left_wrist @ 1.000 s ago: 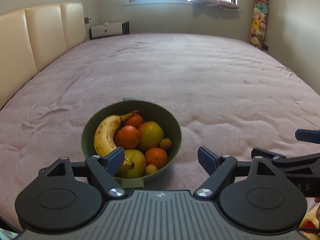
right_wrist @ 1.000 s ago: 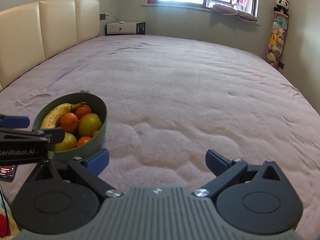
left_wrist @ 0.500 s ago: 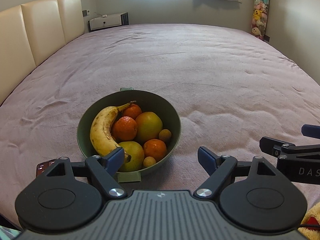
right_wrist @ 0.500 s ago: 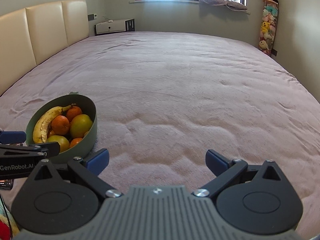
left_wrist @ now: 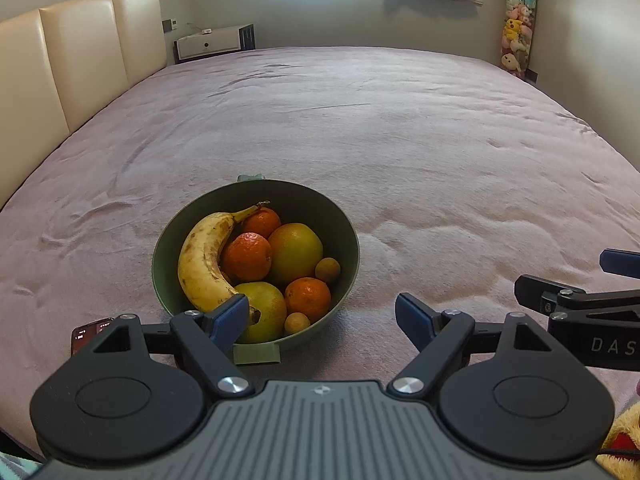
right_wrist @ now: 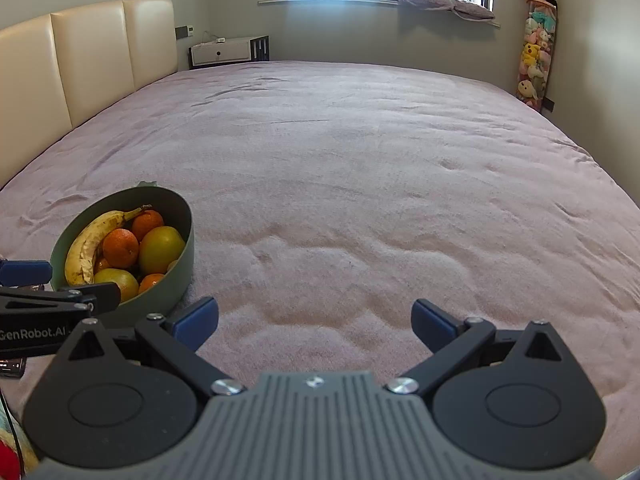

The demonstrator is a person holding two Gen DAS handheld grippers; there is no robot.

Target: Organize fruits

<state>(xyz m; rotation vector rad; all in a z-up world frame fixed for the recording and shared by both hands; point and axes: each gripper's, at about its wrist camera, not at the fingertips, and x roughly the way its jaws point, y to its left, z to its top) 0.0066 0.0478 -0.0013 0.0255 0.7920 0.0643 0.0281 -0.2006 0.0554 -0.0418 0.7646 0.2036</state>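
A green bowl point(left_wrist: 340, 216) sits on the bed near its front edge, also in the right wrist view point(right_wrist: 180, 208). It holds a banana point(left_wrist: 200, 260), several oranges such as one in the middle point(left_wrist: 247, 256), a large yellow-green citrus point(left_wrist: 295, 252), another yellow fruit point(left_wrist: 268, 312) and small round brown fruits point(left_wrist: 328, 270). My left gripper point(left_wrist: 322, 314) is open and empty just in front of the bowl. My right gripper point(right_wrist: 314, 320) is open and empty over bare bedspread to the right of the bowl.
The wide pink bedspread point(left_wrist: 400, 120) stretches to the far wall. A cream headboard point(left_wrist: 80, 52) runs along the left. A phone point(left_wrist: 86, 336) lies left of the bowl. A low white cabinet point(left_wrist: 208, 42) and hanging plush toys point(left_wrist: 516, 36) stand at the back.
Both grippers have risen and tilted slightly, so the bowl sits a little farther ahead in the views. Both stay open; nothing was picked up.
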